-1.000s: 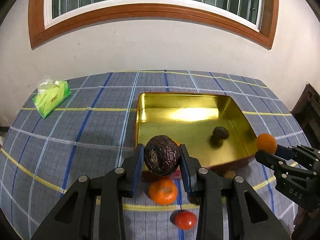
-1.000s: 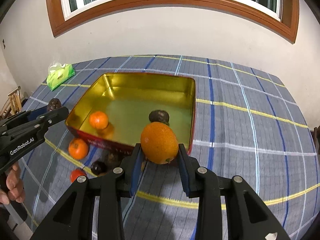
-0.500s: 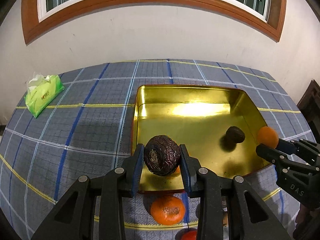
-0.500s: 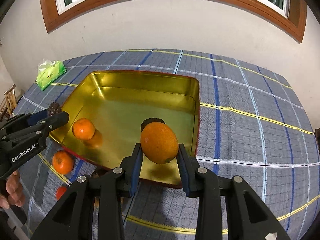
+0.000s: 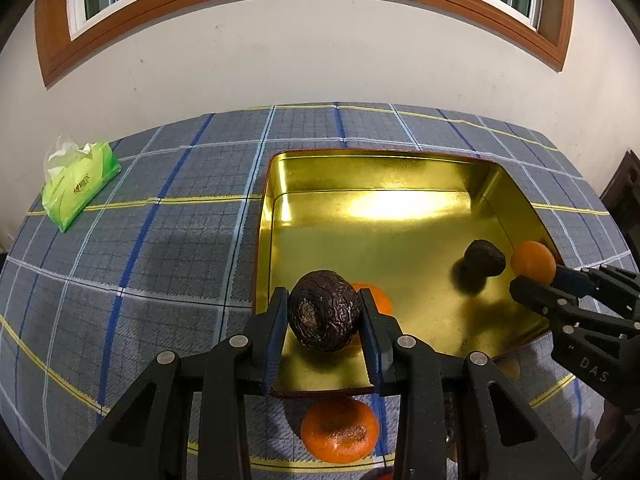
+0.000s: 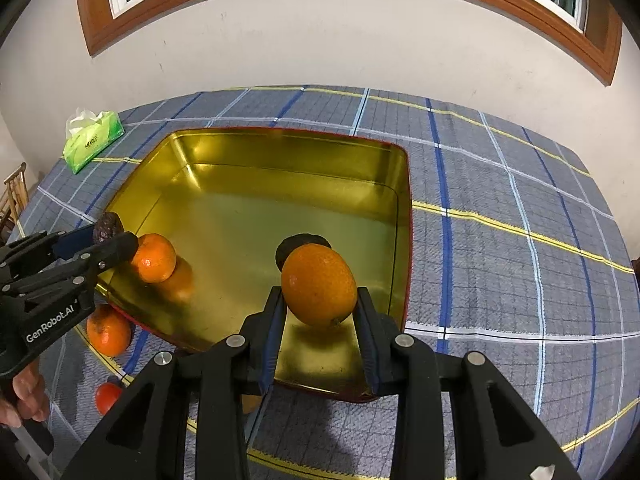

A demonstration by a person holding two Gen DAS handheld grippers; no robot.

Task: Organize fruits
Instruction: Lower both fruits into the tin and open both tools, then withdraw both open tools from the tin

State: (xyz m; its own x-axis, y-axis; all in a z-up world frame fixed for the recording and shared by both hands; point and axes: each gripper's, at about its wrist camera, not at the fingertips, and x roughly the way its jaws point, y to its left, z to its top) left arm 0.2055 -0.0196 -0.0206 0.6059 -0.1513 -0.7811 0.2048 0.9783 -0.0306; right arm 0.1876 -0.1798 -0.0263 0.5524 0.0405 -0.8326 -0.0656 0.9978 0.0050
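Nearest the tray (image 5: 404,168), on the plaid cloth (image 5: 160,240) just outside its near wall, a mandarin (image 5: 339,429) and a small red fruit (image 6: 107,397) were seen. Above the tray's near edge, a wrinkled dark fruit (image 5: 325,315) was pinched between the pads of the left gripper (image 5: 325,334), and an orange (image 6: 319,285) was pinched in the right gripper (image 6: 319,322). Inside the tray, a second mandarin (image 6: 154,257) lay near its left wall and another dark fruit (image 5: 485,257) toward its right wall, while a green tissue pack (image 5: 78,186) was set well apart from the tray, far to its left.
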